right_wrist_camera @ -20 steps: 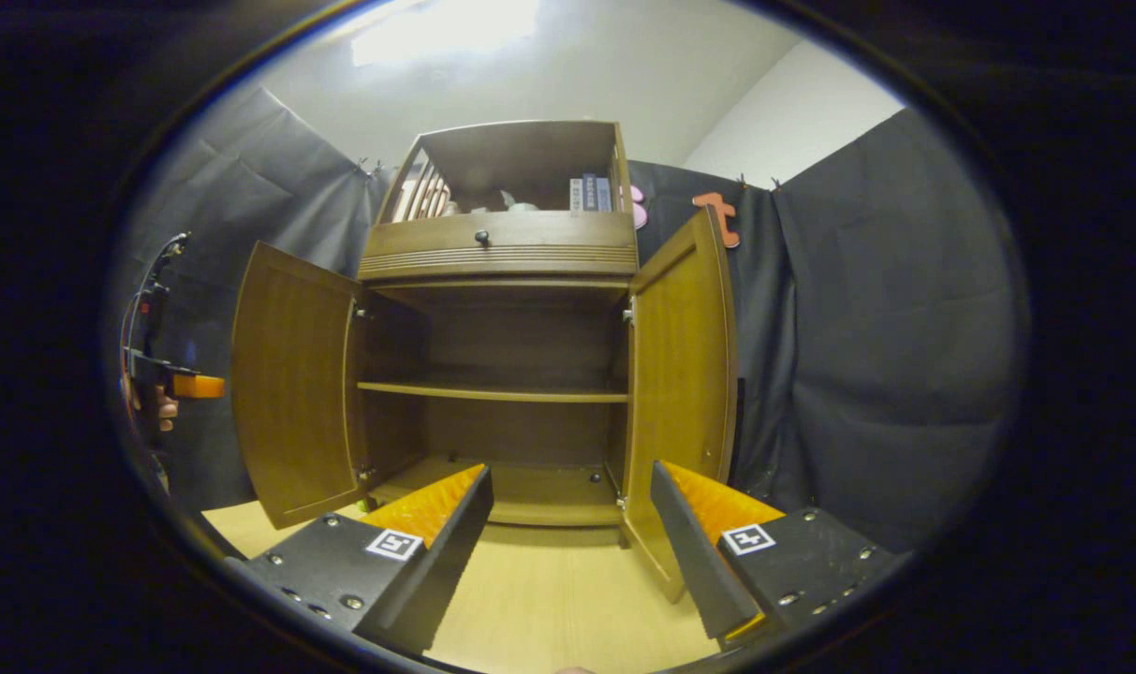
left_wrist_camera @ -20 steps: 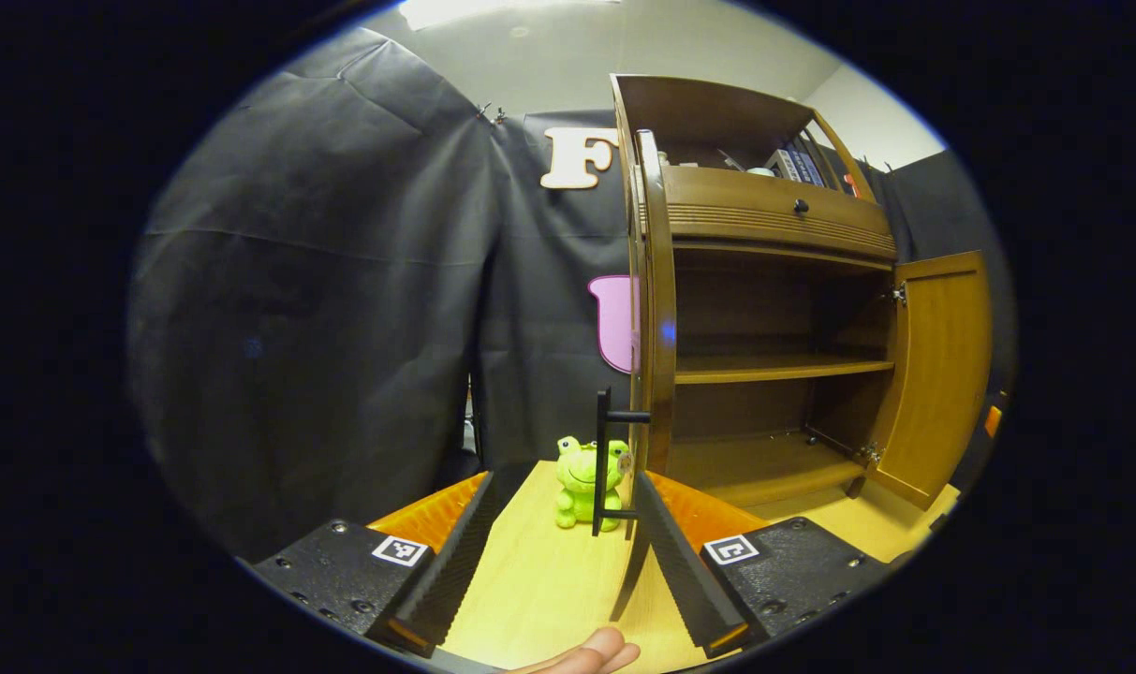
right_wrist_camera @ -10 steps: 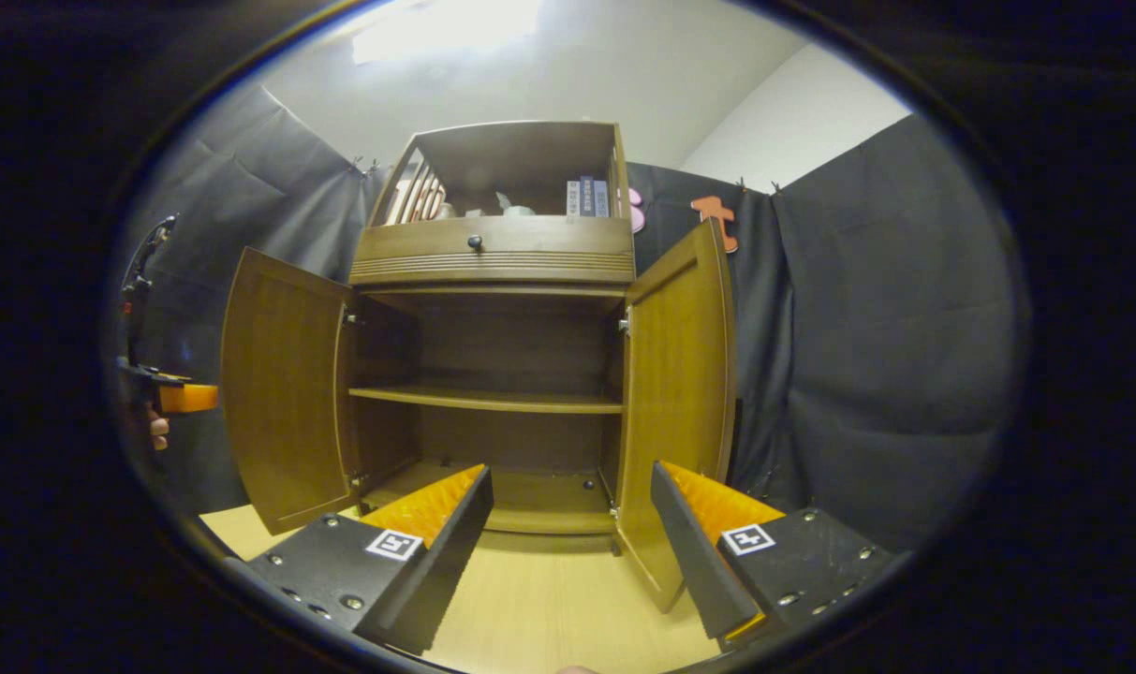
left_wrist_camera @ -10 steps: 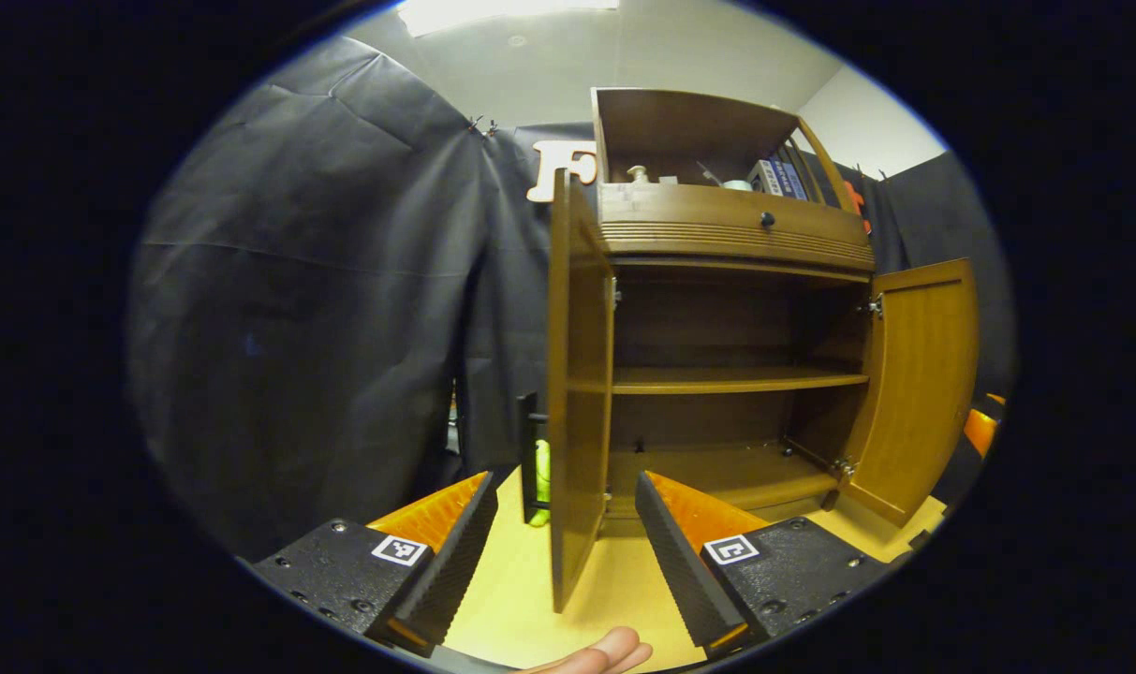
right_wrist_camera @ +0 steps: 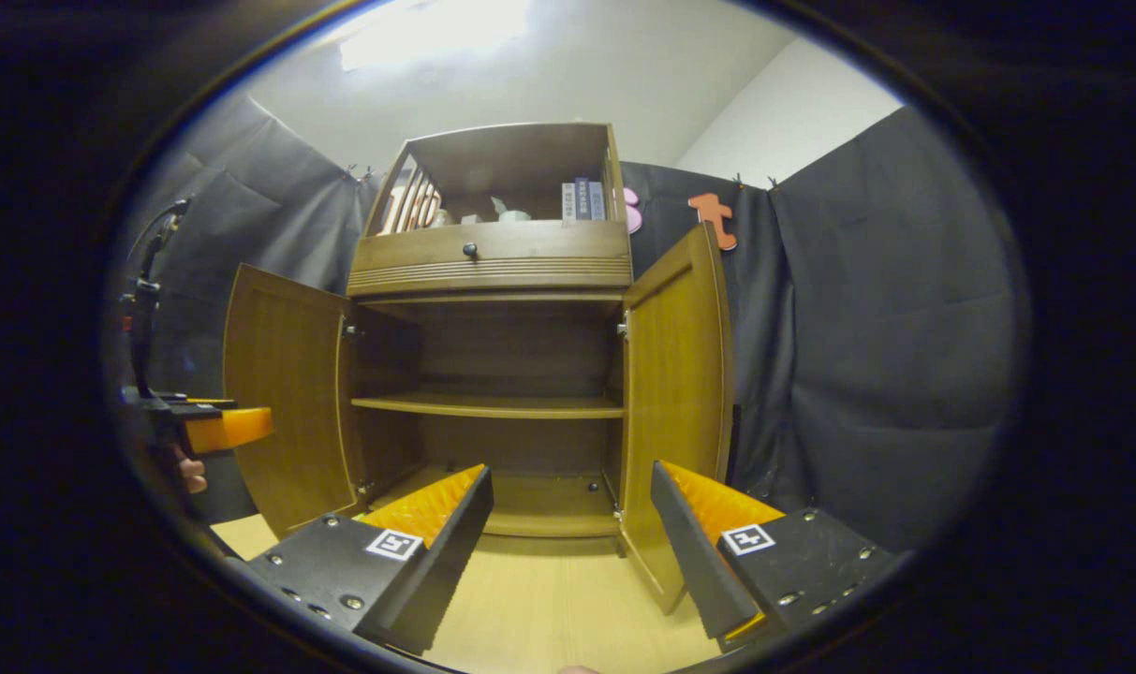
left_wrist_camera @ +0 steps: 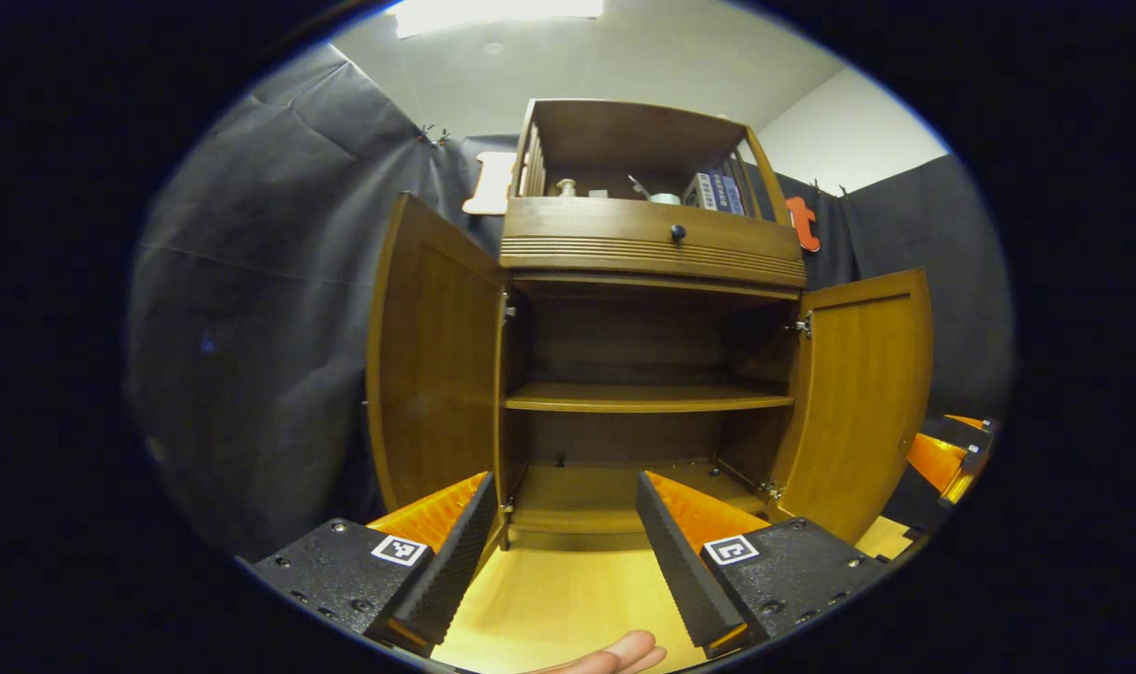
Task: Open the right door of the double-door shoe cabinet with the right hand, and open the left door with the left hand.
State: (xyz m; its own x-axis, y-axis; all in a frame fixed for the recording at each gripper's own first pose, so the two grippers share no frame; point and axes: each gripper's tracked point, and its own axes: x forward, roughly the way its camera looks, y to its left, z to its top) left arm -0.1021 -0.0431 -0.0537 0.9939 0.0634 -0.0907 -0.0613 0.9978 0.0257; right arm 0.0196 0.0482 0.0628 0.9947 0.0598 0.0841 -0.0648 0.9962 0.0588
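Black cloth walls the booth; a pale wooden table (left_wrist_camera: pixel 568 599) carries the shoe cabinet (left_wrist_camera: pixel 647 243), centred in the left gripper view. Left door (left_wrist_camera: pixel 432 360) at 9 o'clock and right door (left_wrist_camera: pixel 863 398) at 3 o'clock both stand swung open, exposing the shelf (left_wrist_camera: pixel 647 400). Left gripper (left_wrist_camera: pixel 563 548) and right gripper (right_wrist_camera: pixel 572 548), at 6 o'clock, have fingers apart, holding nothing.

We see the left gripper (left_wrist_camera: pixel 560 548) and right gripper (right_wrist_camera: pixel 568 548) alike: black screwed bodies, each bearing a square black-and-white marker, with wedge fingers (left_wrist_camera: pixel 450 562) orange outside and ribbed black inside; cables rise from the far left gripper.
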